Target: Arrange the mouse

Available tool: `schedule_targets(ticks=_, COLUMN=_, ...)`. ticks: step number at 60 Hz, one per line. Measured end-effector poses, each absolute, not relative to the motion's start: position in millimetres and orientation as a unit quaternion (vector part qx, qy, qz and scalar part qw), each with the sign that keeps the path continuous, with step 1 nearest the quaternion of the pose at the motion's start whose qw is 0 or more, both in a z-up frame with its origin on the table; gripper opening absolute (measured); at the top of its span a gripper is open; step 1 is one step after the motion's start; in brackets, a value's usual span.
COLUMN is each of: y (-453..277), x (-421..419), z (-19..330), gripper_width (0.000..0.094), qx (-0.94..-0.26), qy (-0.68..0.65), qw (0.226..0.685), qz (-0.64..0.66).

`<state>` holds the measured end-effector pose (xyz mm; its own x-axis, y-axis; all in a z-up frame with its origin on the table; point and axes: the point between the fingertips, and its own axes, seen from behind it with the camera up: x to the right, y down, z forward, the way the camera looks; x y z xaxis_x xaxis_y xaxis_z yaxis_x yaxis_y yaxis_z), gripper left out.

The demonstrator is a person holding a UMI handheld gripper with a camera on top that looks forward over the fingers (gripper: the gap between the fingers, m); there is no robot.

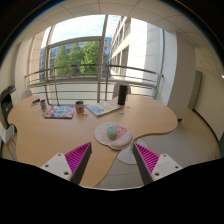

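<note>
Gripper (110, 160) fingers spread wide, pink pads (75, 158) showing, nothing held. Just ahead, on wooden table (60, 135): round pale pad (112, 134) w/ small light-green thing on top, prob. the mouse (113, 130). Far side: book (100, 108), cup (79, 105), dark box (122, 95). Next, I judge: come in low & centred, straddle mouse sides evenly, close gently so it doesn't skid.

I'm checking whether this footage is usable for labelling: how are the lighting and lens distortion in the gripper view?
Gripper view: daylight from the big window lights the wooden table evenly, with the window area brightest; strong fisheye bending curves the railing and table edge; small items on the table are too small to identify; the hand-held gripper shows its fingers apart, holding nothing.
</note>
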<state>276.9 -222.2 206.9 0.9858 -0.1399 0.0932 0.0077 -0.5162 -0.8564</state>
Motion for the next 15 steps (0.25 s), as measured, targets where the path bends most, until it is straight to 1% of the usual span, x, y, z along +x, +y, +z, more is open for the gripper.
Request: schedule_targets(ticks=15, y=-230.9, x=275.7, z=209.6, gripper_width=0.0845, qx=-0.867, qy=0.038, qw=0.491, qz=-0.080)
